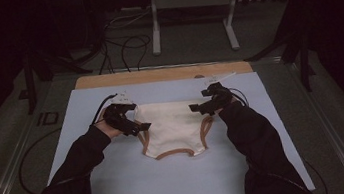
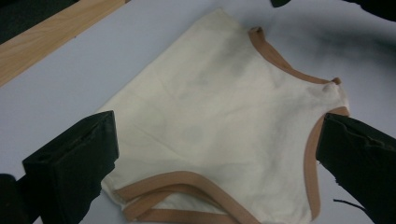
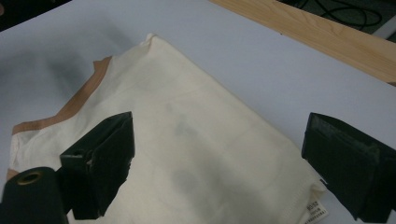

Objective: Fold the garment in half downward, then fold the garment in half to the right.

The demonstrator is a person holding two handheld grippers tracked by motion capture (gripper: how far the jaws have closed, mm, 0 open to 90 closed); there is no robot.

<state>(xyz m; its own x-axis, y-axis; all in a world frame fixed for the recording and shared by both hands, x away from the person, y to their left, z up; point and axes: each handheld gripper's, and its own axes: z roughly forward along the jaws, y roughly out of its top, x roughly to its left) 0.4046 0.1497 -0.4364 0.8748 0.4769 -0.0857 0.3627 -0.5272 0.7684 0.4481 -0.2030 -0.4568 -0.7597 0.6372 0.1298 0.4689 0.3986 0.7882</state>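
A cream garment with tan-brown trim [image 1: 173, 128] lies flat on the pale blue mat [image 1: 120, 179]. My left gripper [image 1: 139, 127] hovers at its left edge, jaws wide open over the cloth [image 2: 210, 116] and the tan leg trim [image 2: 187, 179]. At the garment's right edge my right gripper [image 1: 198, 108] is also open, its jaws spread above the cream fabric [image 3: 201, 140] near a small white label [image 3: 316, 210]. Neither gripper holds anything.
A wooden board edge [image 1: 162, 74] runs behind the mat. Beyond it, cables [image 1: 125, 45] lie on the floor by a white metal stand [image 1: 190, 4]. Dark sleeves [image 1: 259, 141] reach in from the bottom.
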